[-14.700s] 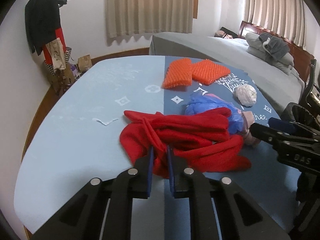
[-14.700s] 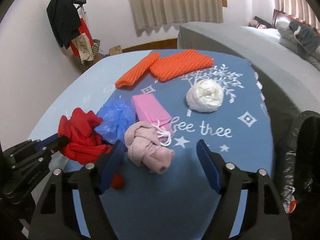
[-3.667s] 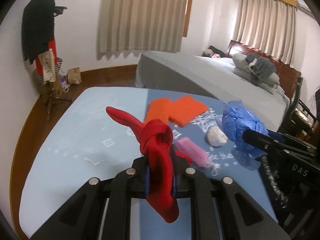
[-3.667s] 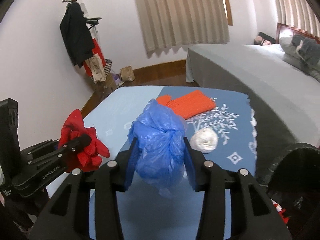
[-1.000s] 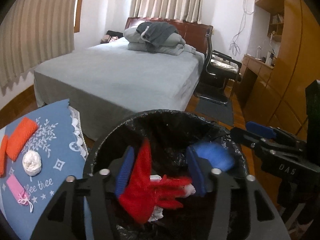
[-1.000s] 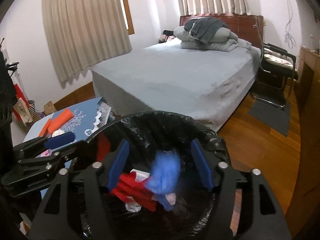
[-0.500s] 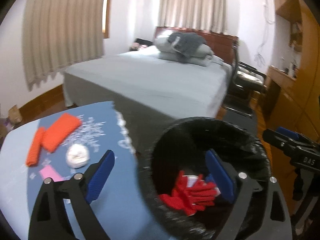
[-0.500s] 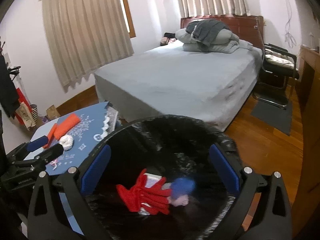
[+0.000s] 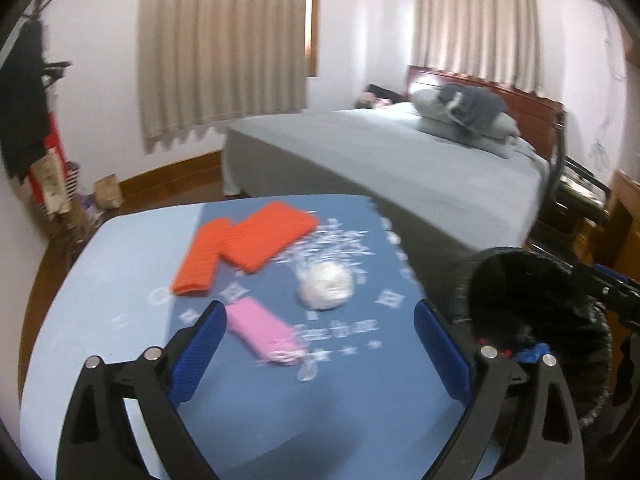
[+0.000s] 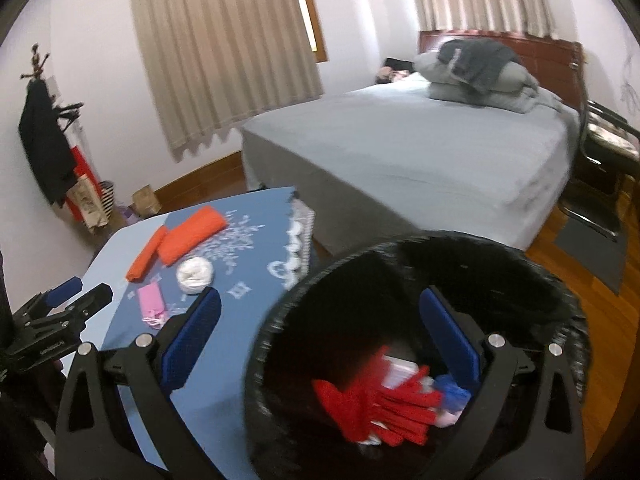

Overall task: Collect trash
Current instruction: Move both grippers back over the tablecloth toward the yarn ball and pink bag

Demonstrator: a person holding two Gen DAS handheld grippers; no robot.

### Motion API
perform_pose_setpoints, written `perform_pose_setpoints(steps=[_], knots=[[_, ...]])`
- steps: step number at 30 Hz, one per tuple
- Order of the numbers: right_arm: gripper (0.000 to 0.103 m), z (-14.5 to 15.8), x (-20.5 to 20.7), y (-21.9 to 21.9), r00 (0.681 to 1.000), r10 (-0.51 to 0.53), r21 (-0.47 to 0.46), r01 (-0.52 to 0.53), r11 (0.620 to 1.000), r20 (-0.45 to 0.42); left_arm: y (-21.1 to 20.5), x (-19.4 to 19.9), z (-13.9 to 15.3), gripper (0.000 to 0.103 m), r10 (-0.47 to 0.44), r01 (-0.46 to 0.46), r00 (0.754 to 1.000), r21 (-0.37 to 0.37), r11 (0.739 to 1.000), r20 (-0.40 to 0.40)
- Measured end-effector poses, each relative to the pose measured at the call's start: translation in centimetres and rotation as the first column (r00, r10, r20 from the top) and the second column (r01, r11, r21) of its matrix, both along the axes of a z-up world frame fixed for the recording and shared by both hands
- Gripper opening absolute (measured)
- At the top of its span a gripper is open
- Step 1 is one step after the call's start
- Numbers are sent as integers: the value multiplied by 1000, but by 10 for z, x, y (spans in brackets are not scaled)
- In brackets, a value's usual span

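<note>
Because the job is collecting trash, we are looking first at the black-lined round trash bin [image 10: 420,320], standing on the floor just beside the table's near right corner, where dropped things can fall straight in. Lying at its bottom are a crumpled red cloth [image 10: 376,408], a scrap of blue plastic bag [image 10: 450,394] touching it, and something pale pink and white that we cannot identify.

Waiting on the blue printed tablecloth [image 9: 340,392] are the remaining pieces: a flat pink pouch with a white string [image 9: 260,330], a white crumpled ball [image 9: 326,286] near it, and two orange ribbed pads [image 9: 248,248] lying side by side farther back, touching each other.

We are holding the right gripper [image 10: 320,340] above the bin, angled downward, its blue-padded jaws spread wide and gripping nothing; one pad is hanging over the bin's mouth and the other over the table edge. We are aiming the left gripper [image 9: 320,350] down at the tablecloth, jaws likewise wide apart and empty, with the pink pouch just ahead of its left pad. That framing suggests, in our judgement, that the pouch is the likeliest next pick.

Beyond the table are a grey bed [image 9: 400,160] and beige curtains [image 9: 224,48].
</note>
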State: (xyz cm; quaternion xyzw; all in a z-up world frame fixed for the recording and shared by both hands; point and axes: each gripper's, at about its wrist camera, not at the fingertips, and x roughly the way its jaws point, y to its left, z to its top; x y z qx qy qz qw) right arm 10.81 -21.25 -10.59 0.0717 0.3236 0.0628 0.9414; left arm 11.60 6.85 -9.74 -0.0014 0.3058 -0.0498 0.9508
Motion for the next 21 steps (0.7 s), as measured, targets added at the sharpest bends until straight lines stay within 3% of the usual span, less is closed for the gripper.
perform_pose_setpoints(steps=[11,21], knots=[[97,-9,53,78,992,124,-8,-124,992,-7,60,15,-23,93,128,-128,992,19,992,-15],[97,-42,102,136,984,167,-32,-169,985,-63,92,40,-42,93,202,-201,979,26,979,-33]])
